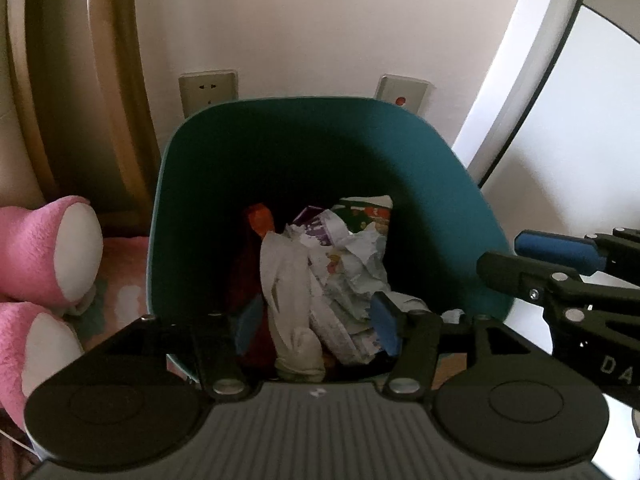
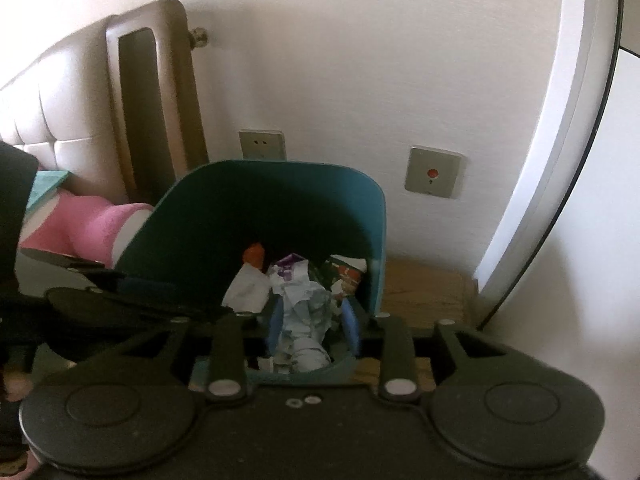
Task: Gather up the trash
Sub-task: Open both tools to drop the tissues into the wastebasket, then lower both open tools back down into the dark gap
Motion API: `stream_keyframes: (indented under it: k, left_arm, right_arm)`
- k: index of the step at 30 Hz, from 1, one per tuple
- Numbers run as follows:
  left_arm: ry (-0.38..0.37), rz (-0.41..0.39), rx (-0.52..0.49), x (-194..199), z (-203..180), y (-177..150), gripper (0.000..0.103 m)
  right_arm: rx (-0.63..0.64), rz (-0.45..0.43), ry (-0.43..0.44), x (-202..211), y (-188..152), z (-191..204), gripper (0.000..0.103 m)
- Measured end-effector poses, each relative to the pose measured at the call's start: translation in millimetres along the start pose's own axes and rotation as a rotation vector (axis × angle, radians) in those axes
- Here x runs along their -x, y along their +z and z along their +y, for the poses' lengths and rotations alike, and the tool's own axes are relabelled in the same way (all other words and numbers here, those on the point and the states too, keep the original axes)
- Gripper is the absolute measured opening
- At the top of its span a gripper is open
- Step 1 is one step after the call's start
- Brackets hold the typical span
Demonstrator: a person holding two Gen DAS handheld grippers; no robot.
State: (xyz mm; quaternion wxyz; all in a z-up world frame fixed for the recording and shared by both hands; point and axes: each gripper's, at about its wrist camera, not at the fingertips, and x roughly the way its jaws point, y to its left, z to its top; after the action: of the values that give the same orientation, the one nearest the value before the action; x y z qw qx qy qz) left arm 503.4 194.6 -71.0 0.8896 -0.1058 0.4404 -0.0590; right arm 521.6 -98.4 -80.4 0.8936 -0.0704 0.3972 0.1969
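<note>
A pink plush toy with white foot pads (image 1: pixel 52 252) is lying at the far left, beside the padded beige headboard (image 2: pixel 60 120). Just right of it, a deep teal plastic waste bin (image 1: pixel 320 140) is standing against the white wall, below a beige wall socket (image 1: pixel 208 92) and a beige wall plate with a red button (image 1: pixel 402 92). Crumpled white paper and printed wrappers (image 1: pixel 344 272) are filling the bin's bottom, with an orange scrap (image 1: pixel 260 216) sitting at the back left. The left tongs (image 1: pixel 316 324) are hanging over the bin's near rim with their blue pads apart, pressing on nothing; the trash is lying below and between them. The right tongs (image 2: pixel 312 324) are pointing down into the bin's right side, pads likewise apart around crumpled paper without clamping it. At the right, a strip of wooden floor (image 2: pixel 420 292) is showing beside a white door frame (image 2: pixel 560 160).
</note>
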Motion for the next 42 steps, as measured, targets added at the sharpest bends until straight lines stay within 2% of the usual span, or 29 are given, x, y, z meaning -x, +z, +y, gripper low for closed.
stream_keyframes:
  k: [1,4,9,13,17,23,28,32,36,42]
  left_arm:
    - [-0.003,-0.009,-0.004,3.2,-0.9,-0.7,0.059]
    - [-0.007,-0.028,-0.017,13.2,-4.1,-2.8,0.059]
    - [-0.032,-0.063,-0.019,32.6,-7.6,-8.8,0.064]
    - [-0.052,-0.092,-0.020,49.6,-9.3,-17.7,0.068]
    - [-0.079,-0.114,-0.029,66.5,-11.3,-31.4,0.075]
    - [-0.106,-0.140,-0.068,88.3,-14.8,-66.5,0.079]
    - [-0.100,-0.144,-0.053,92.0,-11.1,-106.6,0.085]
    - [-0.083,-0.123,-0.022,75.9,-7.4,-141.1,0.090]
    - [-0.047,-0.083,0.010,43.5,-5.2,-183.9,0.096]
    - [-0.029,0.065,0.059,-30.8,1.6,-265.7,0.096]
  right_arm:
    - [-0.004,-0.005,0.007,2.8,-0.4,-1.4,0.038]
    - [-0.021,-0.024,0.033,13.4,-2.3,-7.0,0.044]
    - [-0.035,-0.042,0.059,28.1,-8.9,-13.1,0.048]
    - [-0.048,-0.056,0.083,40.5,-16.8,-15.9,0.056]
    - [-0.044,-0.069,0.098,54.3,-29.7,-14.6,0.057]
    - [-0.060,-0.079,0.139,69.5,-62.1,-11.0,0.058]
    - [-0.049,-0.062,0.156,69.2,-106.8,-4.0,0.059]
    - [-0.039,-0.018,0.180,62.7,-153.9,1.9,0.060]
    - [-0.033,0.043,0.203,46.5,-208.8,7.0,0.061]
    - [-0.075,0.167,0.226,4.6,-298.7,13.9,0.062]
